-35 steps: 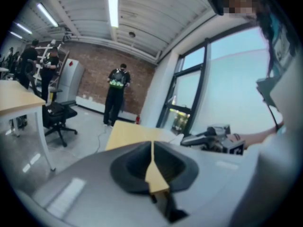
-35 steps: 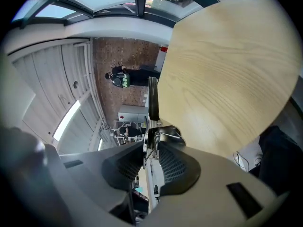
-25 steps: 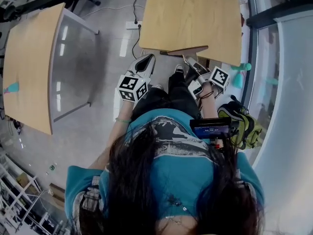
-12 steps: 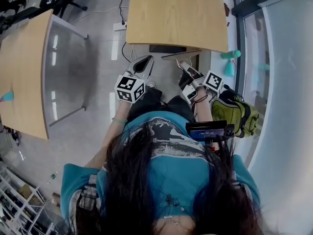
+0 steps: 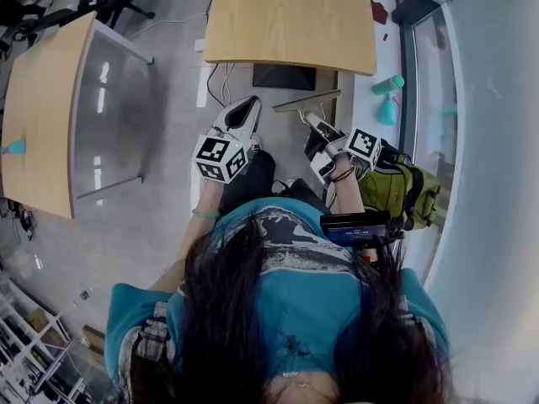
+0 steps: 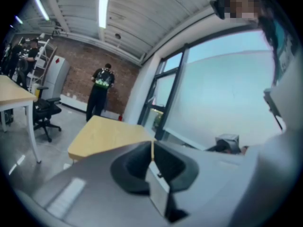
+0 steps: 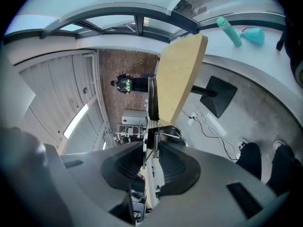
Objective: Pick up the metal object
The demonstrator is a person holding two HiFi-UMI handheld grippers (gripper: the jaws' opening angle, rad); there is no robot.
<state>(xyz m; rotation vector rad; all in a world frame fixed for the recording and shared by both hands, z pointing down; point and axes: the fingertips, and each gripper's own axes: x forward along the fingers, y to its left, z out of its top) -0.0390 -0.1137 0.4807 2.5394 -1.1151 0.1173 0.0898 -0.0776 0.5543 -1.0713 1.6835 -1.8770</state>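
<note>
Item: one person standing, seen from above, long dark hair, teal shirt, a gripper in each hand.

- Right gripper, at 1 o'clock from the person's head. Its jaws pinch the metal object. In the right gripper view, the object's thin plate and coil spring sit clamped between the dark ribbed pads. The object's long flat bar juts out beyond the tips, clear of the floor and below the table edge.
- Left gripper, at 11 o'clock, carries nothing. The left gripper view shows its jaws pressed together along a thin seam.
- Wooden table, at 12 o'clock, with a black base plate under its near edge.
- Second wooden table, at 10 o'clock.
- Green backpack, at 2 o'clock, just beside the right forearm.
- Teal bottle, lying by the window wall at 1 o'clock.
- Cables on the floor at 12 o'clock.
</note>
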